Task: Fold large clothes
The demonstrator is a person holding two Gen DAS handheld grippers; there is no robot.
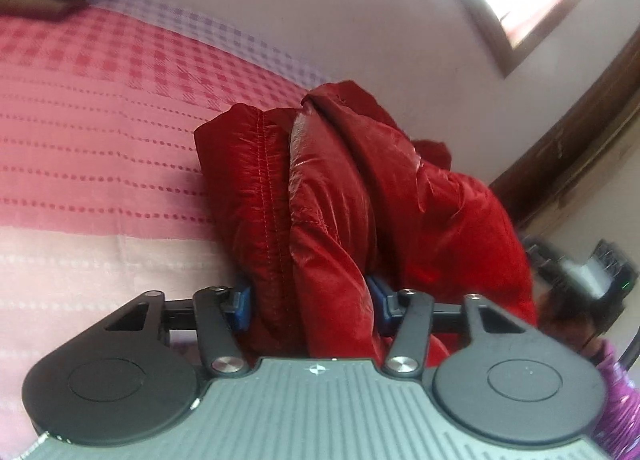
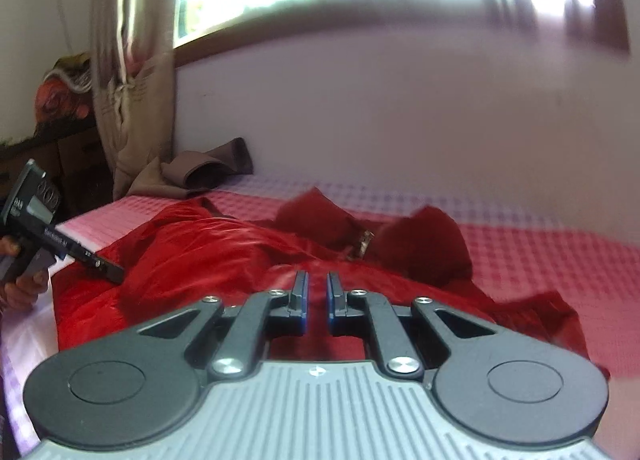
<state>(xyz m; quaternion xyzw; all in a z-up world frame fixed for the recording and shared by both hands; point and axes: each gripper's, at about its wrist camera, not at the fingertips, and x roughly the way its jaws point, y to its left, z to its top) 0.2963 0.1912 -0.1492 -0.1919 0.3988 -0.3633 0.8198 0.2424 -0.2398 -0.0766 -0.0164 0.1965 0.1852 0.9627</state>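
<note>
A shiny red padded jacket lies bunched on the bed. In the left wrist view a thick fold of it rises between the blue pads, and my left gripper is shut on that fold. In the right wrist view the jacket spreads across the bed, with its dark red lining turned up at the far side. My right gripper hovers just over it, jaws nearly together with nothing between them. The left gripper enters from the left, held by a hand, its tip buried in the fabric.
The bed has a pink and lilac checked sheet. A brown garment lies at its far corner by a beige curtain. A white wall and a window run behind. A purple sleeve shows at the right.
</note>
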